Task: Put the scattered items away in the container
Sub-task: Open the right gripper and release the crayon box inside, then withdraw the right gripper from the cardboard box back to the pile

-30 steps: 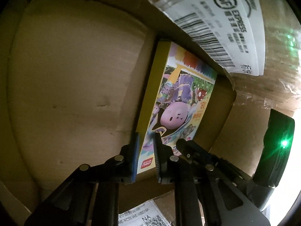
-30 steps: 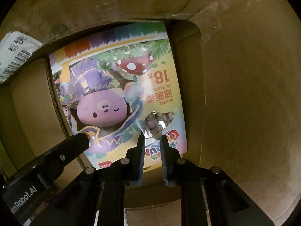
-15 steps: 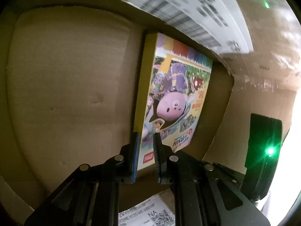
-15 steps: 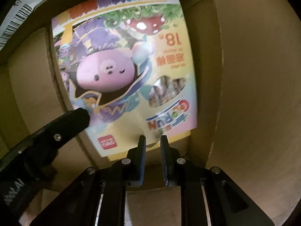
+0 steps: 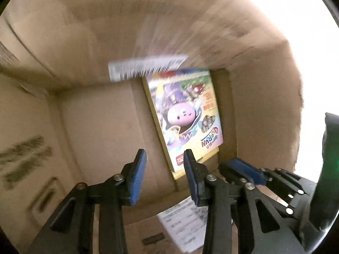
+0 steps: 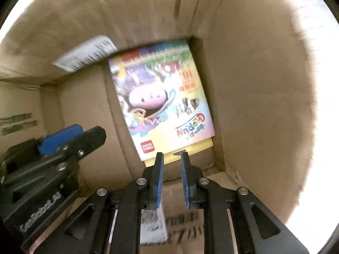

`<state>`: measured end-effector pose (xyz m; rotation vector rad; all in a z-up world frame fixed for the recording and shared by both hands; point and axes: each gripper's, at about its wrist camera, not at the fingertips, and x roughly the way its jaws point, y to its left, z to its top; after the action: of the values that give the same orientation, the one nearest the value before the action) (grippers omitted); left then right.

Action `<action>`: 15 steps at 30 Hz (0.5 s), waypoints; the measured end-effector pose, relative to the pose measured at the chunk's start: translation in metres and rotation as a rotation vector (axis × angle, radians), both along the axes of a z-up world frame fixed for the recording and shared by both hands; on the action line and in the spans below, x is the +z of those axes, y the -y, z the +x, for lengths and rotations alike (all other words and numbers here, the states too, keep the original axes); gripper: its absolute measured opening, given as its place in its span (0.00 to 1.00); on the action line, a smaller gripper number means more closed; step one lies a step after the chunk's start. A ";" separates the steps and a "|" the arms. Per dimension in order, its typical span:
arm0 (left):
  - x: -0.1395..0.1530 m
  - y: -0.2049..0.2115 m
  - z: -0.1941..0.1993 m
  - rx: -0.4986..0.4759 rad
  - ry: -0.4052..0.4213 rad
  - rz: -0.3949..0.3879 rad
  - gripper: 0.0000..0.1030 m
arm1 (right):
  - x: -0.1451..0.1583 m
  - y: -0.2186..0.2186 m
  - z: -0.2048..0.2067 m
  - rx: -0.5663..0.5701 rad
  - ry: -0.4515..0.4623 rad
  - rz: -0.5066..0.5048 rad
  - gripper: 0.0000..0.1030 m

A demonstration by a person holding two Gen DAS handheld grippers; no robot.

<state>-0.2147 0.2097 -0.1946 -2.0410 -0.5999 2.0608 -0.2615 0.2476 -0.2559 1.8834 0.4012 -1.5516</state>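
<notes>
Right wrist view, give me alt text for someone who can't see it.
A colourful crayon box with a pink cartoon character lies inside a cardboard box, near its right wall. The right gripper hovers open just short of the crayon box's near edge, holding nothing. The left gripper shows at lower left, blurred.

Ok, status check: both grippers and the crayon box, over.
Left gripper open, empty. Right gripper open, empty, just short of crayon box. Crayon box flat on cardboard box floor, against right wall. Nothing in the way.
</notes>
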 end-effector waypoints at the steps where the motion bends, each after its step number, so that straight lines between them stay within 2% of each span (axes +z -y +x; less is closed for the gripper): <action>1: 0.012 0.002 -0.001 -0.023 -0.032 -0.019 0.41 | 0.011 0.004 0.003 -0.015 -0.013 -0.019 0.13; 3: 0.027 0.002 -0.005 -0.063 -0.101 -0.059 0.41 | 0.029 -0.001 -0.001 -0.042 -0.048 -0.070 0.13; 5: 0.061 0.020 -0.001 -0.088 -0.176 -0.085 0.41 | 0.029 0.001 0.004 -0.063 -0.084 -0.107 0.14; 7: 0.055 0.020 0.007 -0.118 -0.252 -0.107 0.41 | 0.039 -0.003 0.013 -0.089 -0.132 -0.131 0.14; 10: 0.084 0.029 0.029 -0.167 -0.384 -0.123 0.42 | 0.052 -0.010 0.040 -0.118 -0.182 -0.167 0.14; 12: 0.091 0.033 0.042 -0.190 -0.460 -0.108 0.41 | 0.056 -0.010 0.071 -0.124 -0.223 -0.178 0.14; 15: 0.094 0.046 0.064 -0.208 -0.540 -0.096 0.23 | 0.090 -0.016 0.101 -0.118 -0.286 -0.212 0.14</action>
<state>-0.1507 0.1637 -0.1004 -1.4075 -0.1868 2.3934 -0.1604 0.2635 -0.1656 1.5527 0.2412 -1.8725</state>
